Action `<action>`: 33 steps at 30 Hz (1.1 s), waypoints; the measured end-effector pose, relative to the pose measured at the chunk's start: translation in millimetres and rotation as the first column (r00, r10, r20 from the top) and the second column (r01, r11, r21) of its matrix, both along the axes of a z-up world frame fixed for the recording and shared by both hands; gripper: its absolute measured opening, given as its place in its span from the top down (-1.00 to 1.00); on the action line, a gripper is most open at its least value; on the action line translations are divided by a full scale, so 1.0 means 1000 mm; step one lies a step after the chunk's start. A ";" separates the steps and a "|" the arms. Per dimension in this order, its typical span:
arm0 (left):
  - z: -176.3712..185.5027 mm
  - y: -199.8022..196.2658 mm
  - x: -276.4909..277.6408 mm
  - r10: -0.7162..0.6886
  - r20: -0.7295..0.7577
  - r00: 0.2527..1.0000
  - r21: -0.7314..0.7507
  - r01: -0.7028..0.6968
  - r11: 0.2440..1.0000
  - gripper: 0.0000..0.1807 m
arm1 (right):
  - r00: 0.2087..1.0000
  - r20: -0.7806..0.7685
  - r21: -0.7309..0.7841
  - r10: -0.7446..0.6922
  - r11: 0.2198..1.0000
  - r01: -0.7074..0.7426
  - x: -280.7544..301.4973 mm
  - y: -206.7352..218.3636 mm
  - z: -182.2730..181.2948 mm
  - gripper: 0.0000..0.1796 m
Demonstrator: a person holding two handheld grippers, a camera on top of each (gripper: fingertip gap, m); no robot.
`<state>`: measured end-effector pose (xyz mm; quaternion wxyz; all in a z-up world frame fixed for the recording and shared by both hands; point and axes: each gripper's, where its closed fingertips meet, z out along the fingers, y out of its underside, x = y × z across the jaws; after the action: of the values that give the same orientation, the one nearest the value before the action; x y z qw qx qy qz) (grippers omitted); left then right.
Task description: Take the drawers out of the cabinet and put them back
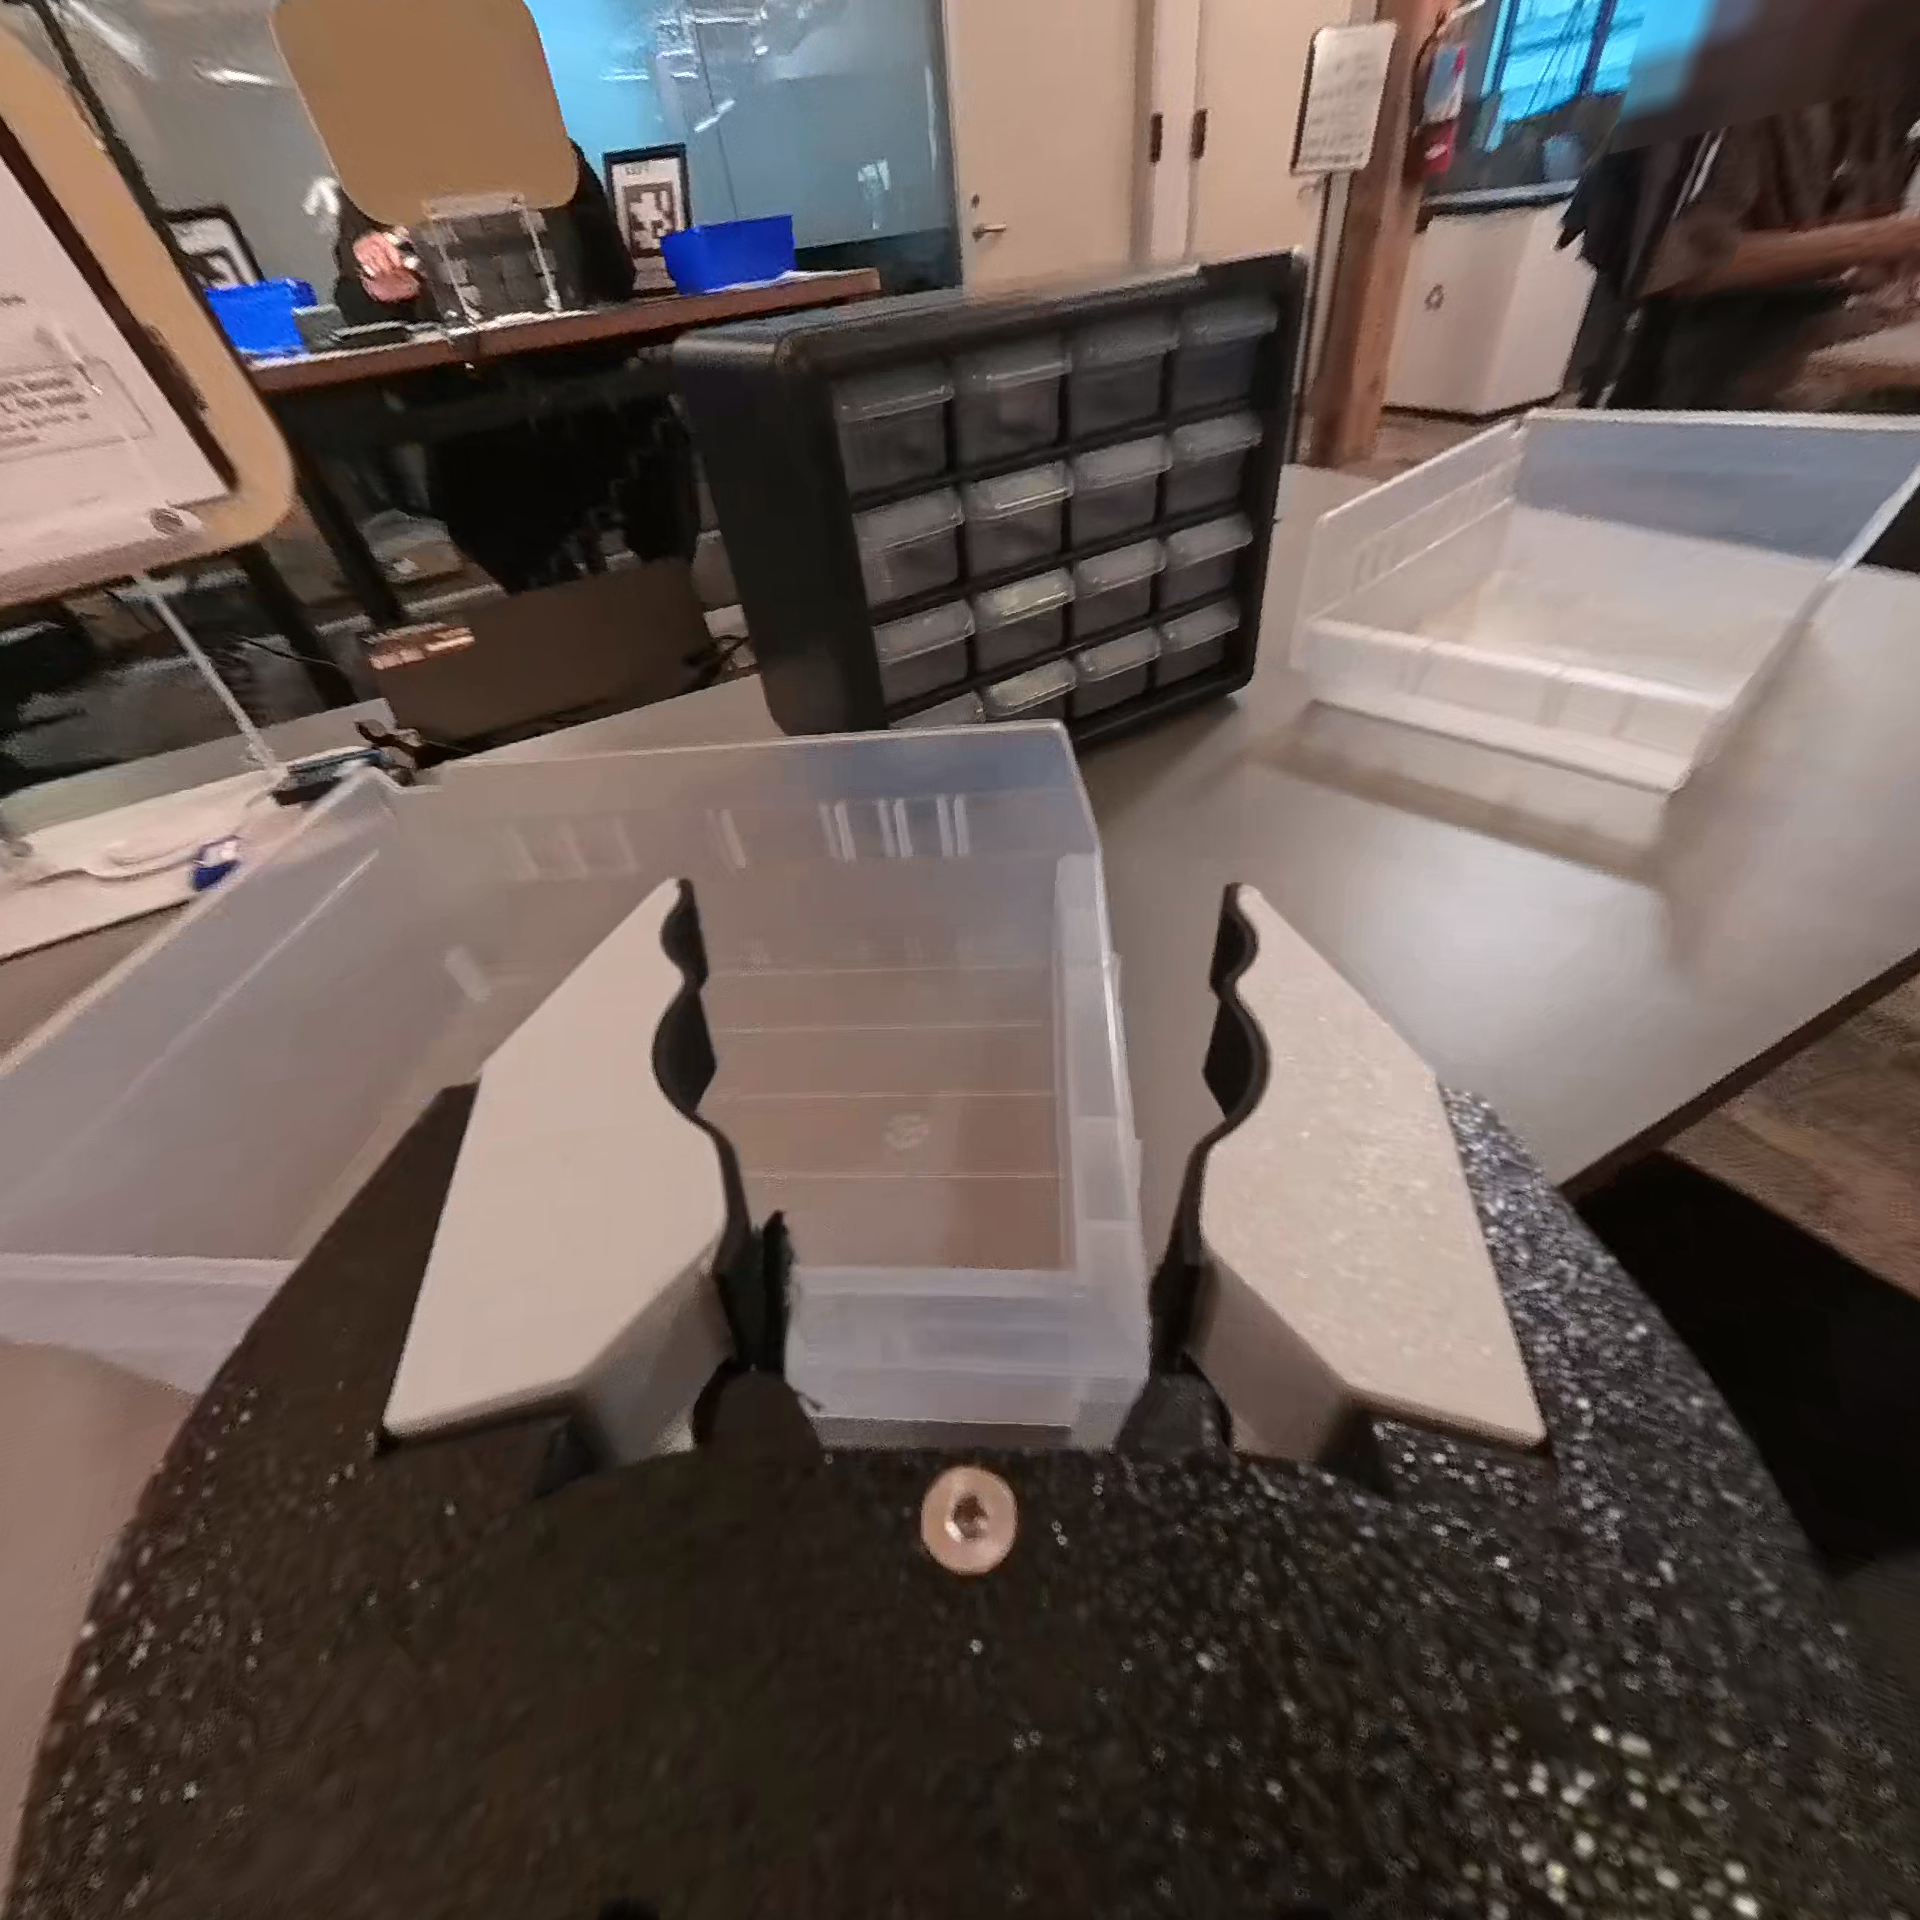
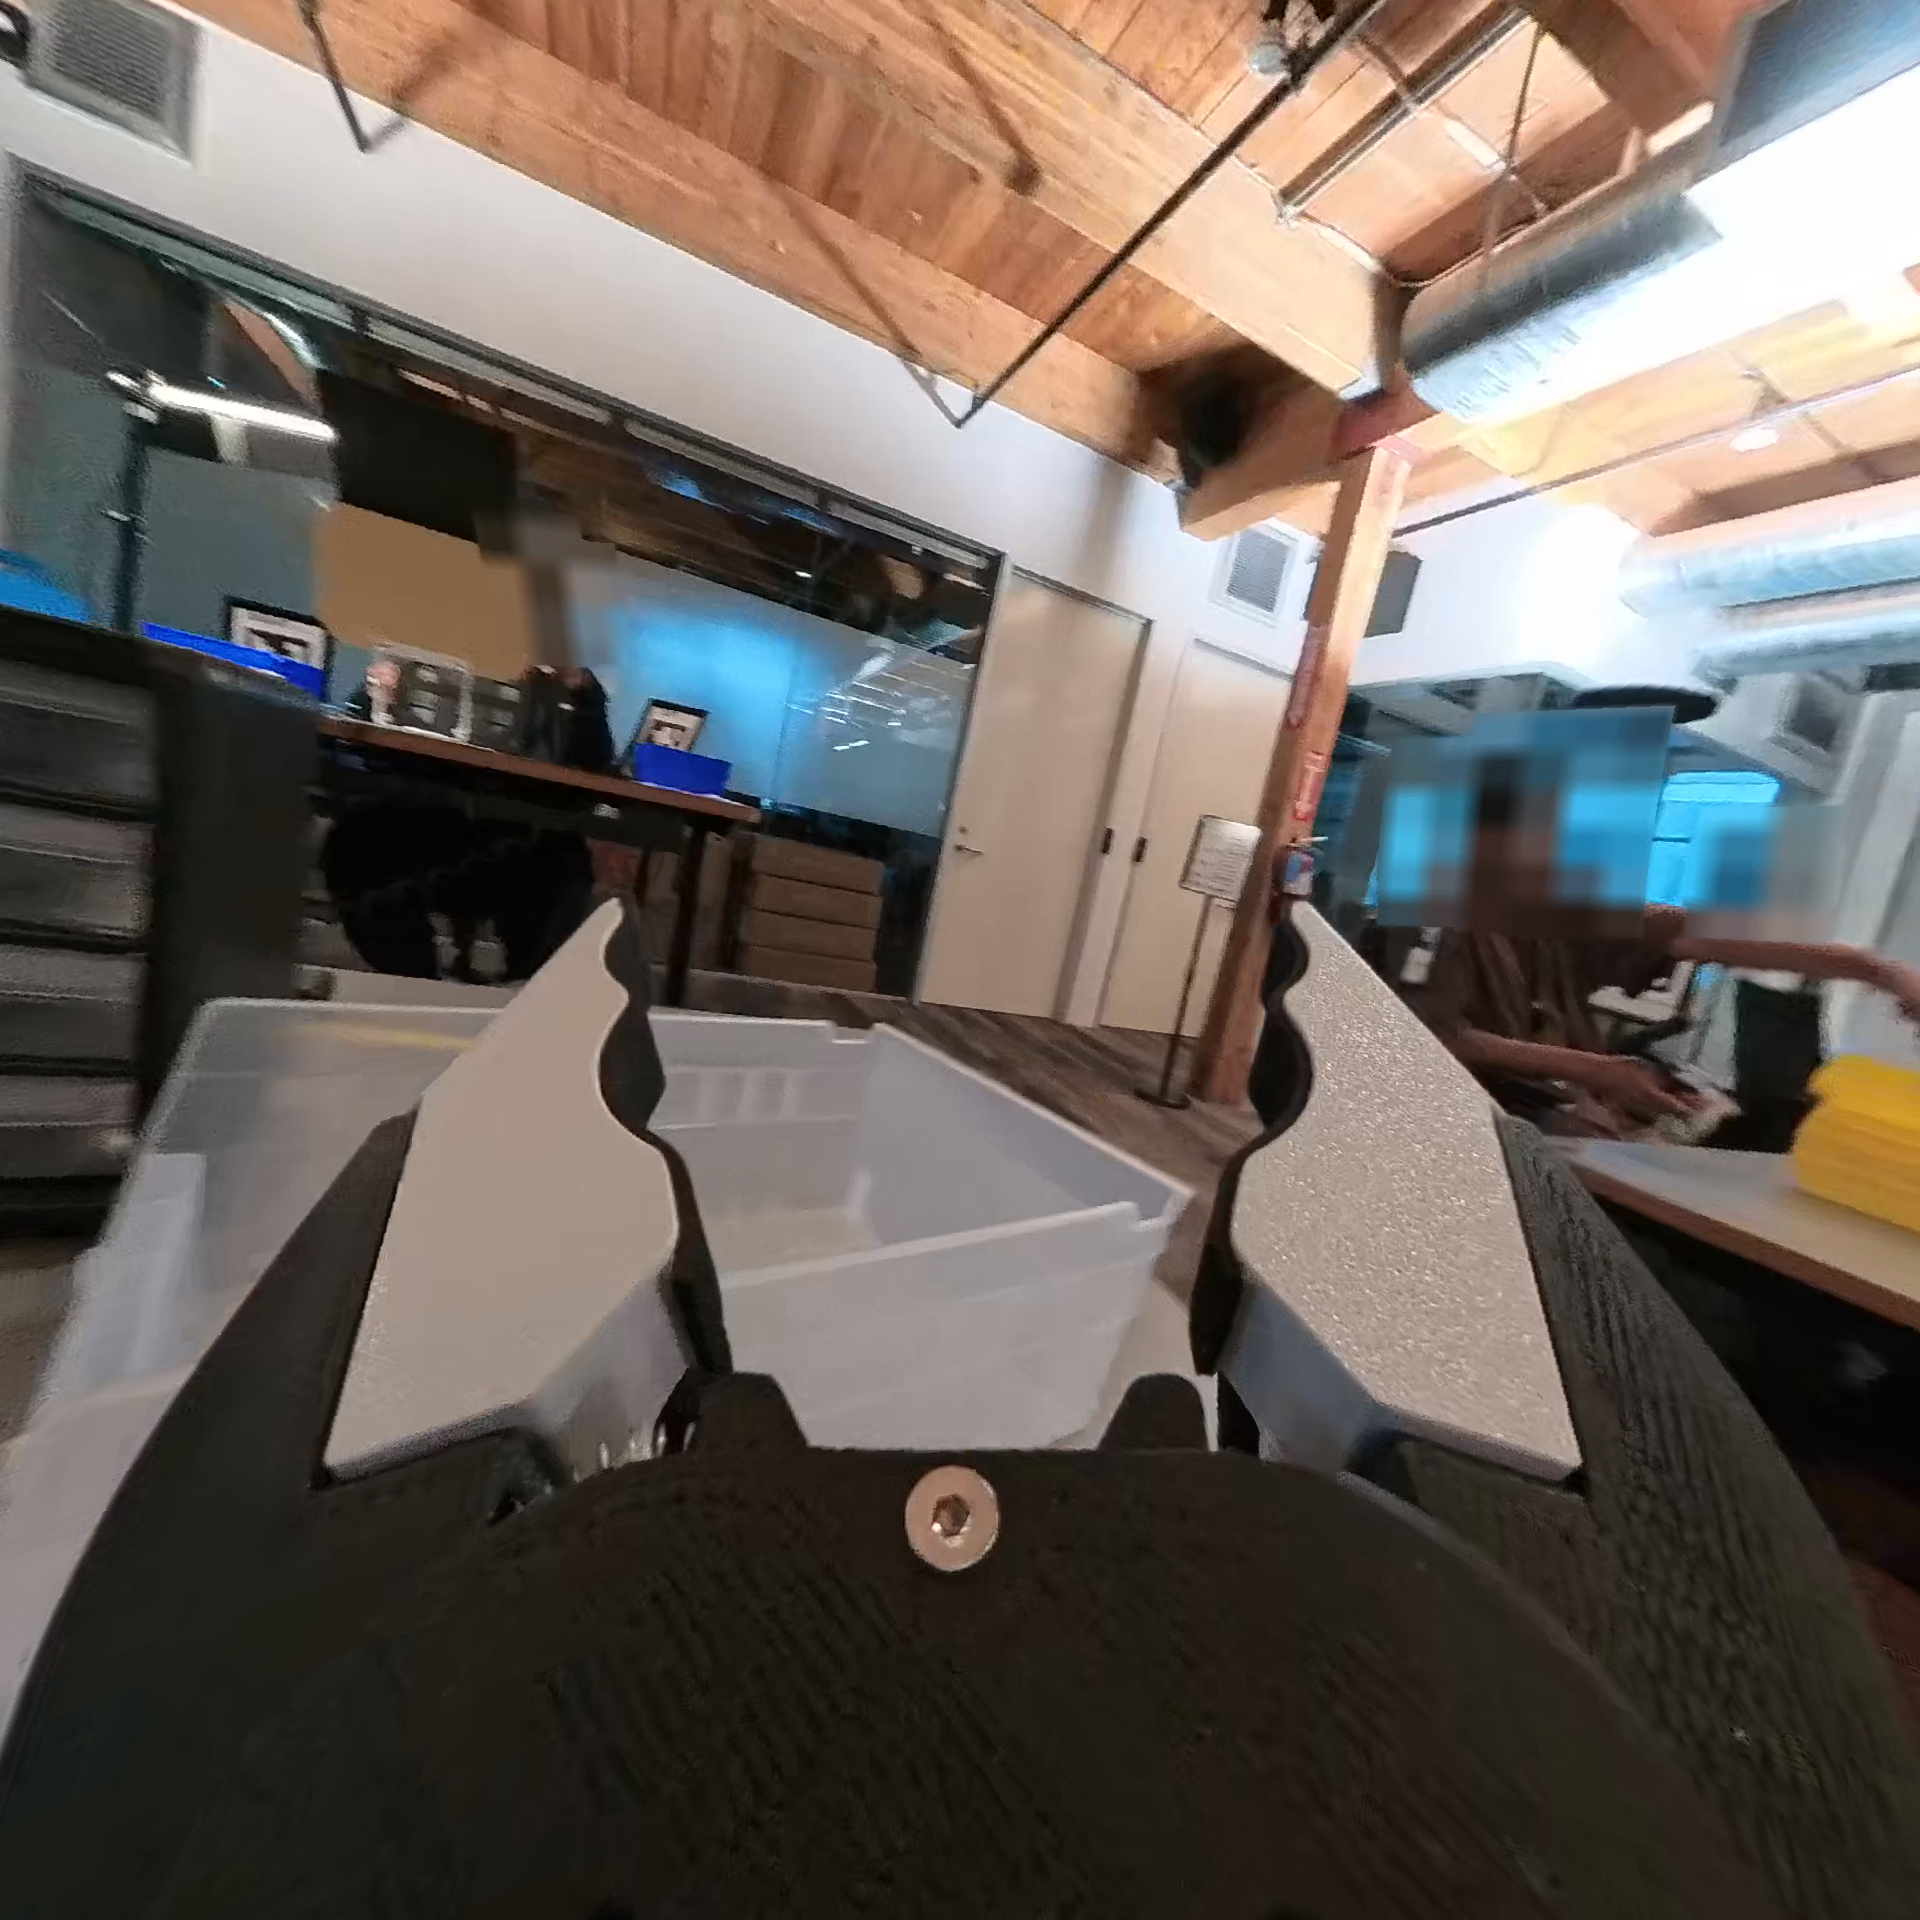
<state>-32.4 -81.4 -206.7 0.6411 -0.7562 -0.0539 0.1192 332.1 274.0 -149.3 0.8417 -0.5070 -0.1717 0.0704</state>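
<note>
The black cabinet [image 1: 1039, 499] stands upright on the grey table [image 1: 1455, 935], a short way ahead of my left gripper, with several rows of small clear drawers in it. My left gripper [image 1: 956, 894] is partly closed around a clear plastic drawer [image 1: 904, 1122], whose near end sits against the base of the fingers. The drawer hangs over a large translucent bin [image 1: 208, 1039]. My right gripper [image 2: 956, 914] is open and empty above a clear bin [image 2: 883, 1195]. The cabinet's edge [image 2: 73, 883] shows at the far left of the right wrist view.
A second clear bin [image 1: 1558, 603] lies on the table to the right of the cabinet. The table's edge runs along the right [image 1: 1714, 1091]. A framed sheet [image 1: 83, 416] stands at the left. A person [image 2: 1538, 997] sits at another table with a yellow stack [image 2: 1860, 1132].
</note>
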 end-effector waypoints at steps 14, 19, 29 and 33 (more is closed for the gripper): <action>-0.047 0.003 -0.004 -0.004 -0.194 0.981 -0.213 -0.038 0.976 -0.38 | 0.926 0.280 -0.407 0.251 0.905 -0.122 -0.098 -0.038 -0.093 -0.74; -0.043 0.000 -0.012 0.031 -0.255 0.967 -0.160 -0.074 0.984 -0.16 | 0.937 0.280 -0.494 0.210 0.868 -0.047 -0.083 -0.024 -0.112 -0.69; -0.055 -0.043 -0.091 0.232 -0.261 0.937 -0.212 -0.290 0.933 -0.15 | 0.983 0.156 -0.568 0.100 0.823 0.006 -0.025 -0.005 -0.117 -0.59; -0.059 -0.075 -0.138 0.419 -0.205 0.884 -0.196 -0.457 0.868 0.05 | 0.995 0.093 -0.568 0.032 0.822 0.027 -0.002 0.002 -0.114 -0.43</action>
<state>-170.4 -156.2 -265.9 0.5038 -0.7839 -0.1594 0.3260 330.2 275.5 -263.4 0.6429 -0.7373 -0.1848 0.0943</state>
